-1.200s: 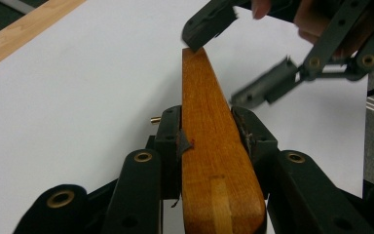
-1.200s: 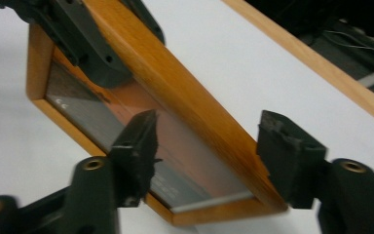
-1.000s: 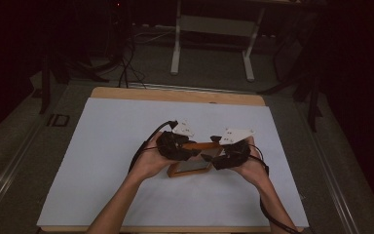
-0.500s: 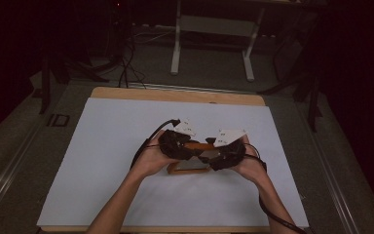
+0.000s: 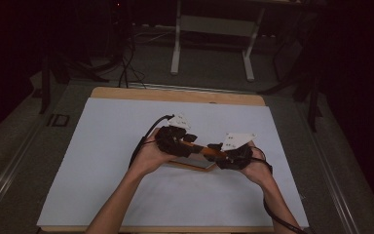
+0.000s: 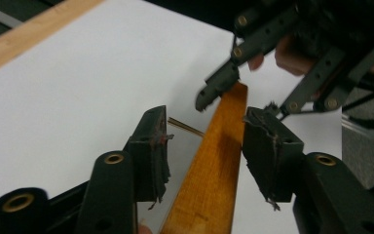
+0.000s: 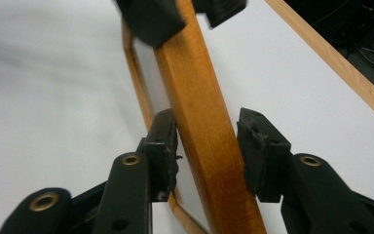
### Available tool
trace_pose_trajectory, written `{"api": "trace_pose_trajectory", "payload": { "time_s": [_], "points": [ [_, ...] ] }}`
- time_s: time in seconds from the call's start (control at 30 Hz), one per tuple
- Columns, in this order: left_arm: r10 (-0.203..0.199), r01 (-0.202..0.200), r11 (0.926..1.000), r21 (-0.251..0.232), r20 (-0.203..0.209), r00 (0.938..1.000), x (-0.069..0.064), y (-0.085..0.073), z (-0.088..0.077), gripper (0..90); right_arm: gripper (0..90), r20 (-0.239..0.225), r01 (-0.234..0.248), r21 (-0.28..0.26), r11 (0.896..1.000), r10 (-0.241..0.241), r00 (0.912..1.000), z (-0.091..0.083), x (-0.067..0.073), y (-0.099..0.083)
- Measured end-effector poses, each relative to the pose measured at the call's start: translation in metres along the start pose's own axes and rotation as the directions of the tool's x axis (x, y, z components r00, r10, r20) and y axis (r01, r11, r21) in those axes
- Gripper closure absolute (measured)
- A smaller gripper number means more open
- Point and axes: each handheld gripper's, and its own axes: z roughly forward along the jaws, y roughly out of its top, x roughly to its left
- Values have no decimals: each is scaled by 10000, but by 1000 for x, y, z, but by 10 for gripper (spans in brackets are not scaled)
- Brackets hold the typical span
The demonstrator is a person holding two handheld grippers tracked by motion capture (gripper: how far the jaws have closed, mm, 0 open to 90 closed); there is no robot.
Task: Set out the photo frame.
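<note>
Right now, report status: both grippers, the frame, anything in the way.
Left gripper open, astride the wooden frame. Right gripper open too, left pad touching the bar. Frame tilted up off the white mat. Nothing blocking.

White table top (image 5: 102, 161) with wooden edge, metal stand (image 5: 214, 24) on floor behind

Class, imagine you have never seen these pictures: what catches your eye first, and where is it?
First, the orange-brown wooden frame near the middle of the white table, with a gripper at each end. The left gripper has its jaws open on either side of one frame bar, with gaps showing. The right gripper straddles the same bar, its left pad touching it.
</note>
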Motion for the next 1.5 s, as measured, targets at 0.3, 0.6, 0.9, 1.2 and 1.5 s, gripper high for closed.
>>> {"api": "trace_pose_trajectory", "payload": {
  "time_s": [0.3, 0.6, 0.9, 1.2, 1.5],
  "points": [
    [-244, 227, 9972, -714, -228, 9994, 4, -2, -15, 461, 664, 95, 222, 58, 9997, -222, 9997, -1, 3, 0],
    [-206, 144, 9918, -1268, -478, 9986, 7, -14, -23, 377, 687, 156, 56, 42, 10000, -57, 9999, -12, 0, -10],
    [-680, 624, 9919, -1105, -470, 9966, 17, -27, -17, 340, 688, 165, 10, 169, 9999, -13, 9999, -21, -2, -18],
    [-1187, 1136, 9872, -1124, -402, 9921, 28, -43, -9, 274, 686, 302, -10, 294, 9996, 1, 9995, -26, -4, -24],
    [-1220, 1192, 9909, -629, -415, 9917, 30, -54, 14, 246, 684, 541, -98, 415, 9991, 76, 9985, -32, -6, -32]
  ]
}}
